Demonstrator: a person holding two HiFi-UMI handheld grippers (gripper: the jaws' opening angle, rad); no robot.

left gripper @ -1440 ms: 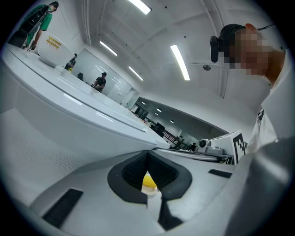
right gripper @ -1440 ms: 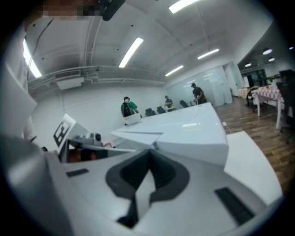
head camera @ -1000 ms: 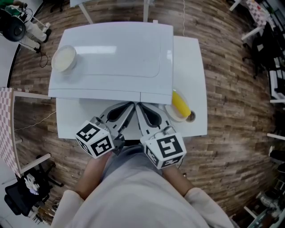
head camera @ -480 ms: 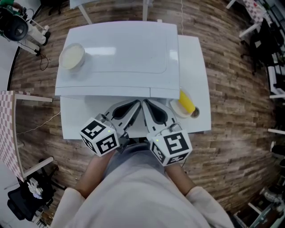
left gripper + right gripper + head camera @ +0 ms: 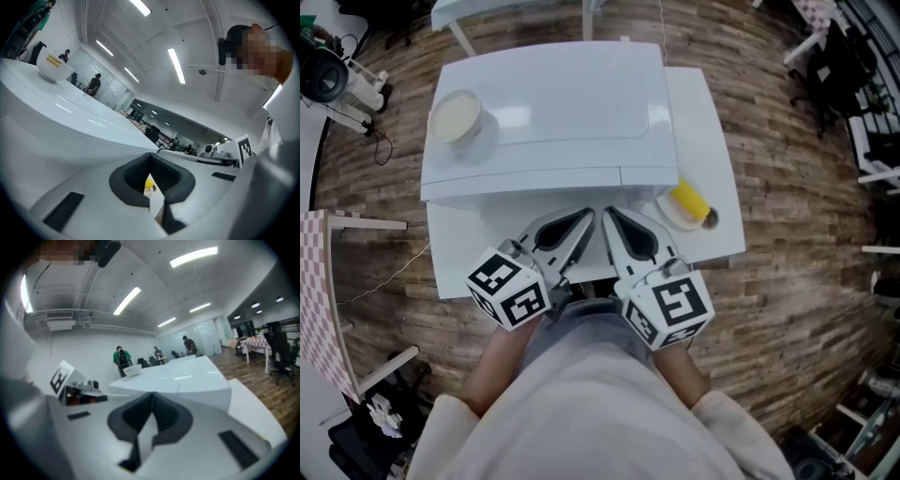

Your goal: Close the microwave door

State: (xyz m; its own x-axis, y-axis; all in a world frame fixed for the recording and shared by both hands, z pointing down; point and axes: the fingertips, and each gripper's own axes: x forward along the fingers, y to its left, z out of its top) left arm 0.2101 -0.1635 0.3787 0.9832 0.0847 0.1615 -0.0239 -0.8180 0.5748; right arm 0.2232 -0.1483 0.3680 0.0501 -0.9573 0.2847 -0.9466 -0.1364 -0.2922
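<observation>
The white microwave [image 5: 553, 112] sits on a white tabletop [image 5: 464, 253], at 12 o'clock from both grippers. It is a smooth, shiny box with round corners. Its long side runs from 9 o'clock to 3 o'clock, and its front faces 6 o'clock, toward the person. The front edge makes one nearly straight line, and no door sticks out. A bare strip of tabletop lies between that front and the near edge, and the grippers hang over it. The left gripper [image 5: 586, 217] and the right gripper [image 5: 609, 215] are side by side, tips near the front. Both have their jaws together and hold nothing. A round white bowl [image 5: 456, 115] stands on the microwave top at 10 o'clock. A yellow thing [image 5: 686, 199] rests on a small dish [image 5: 673, 216] at 2 o'clock, near the tabletop's right edge. All around is wood floor [image 5: 787, 281].
</observation>
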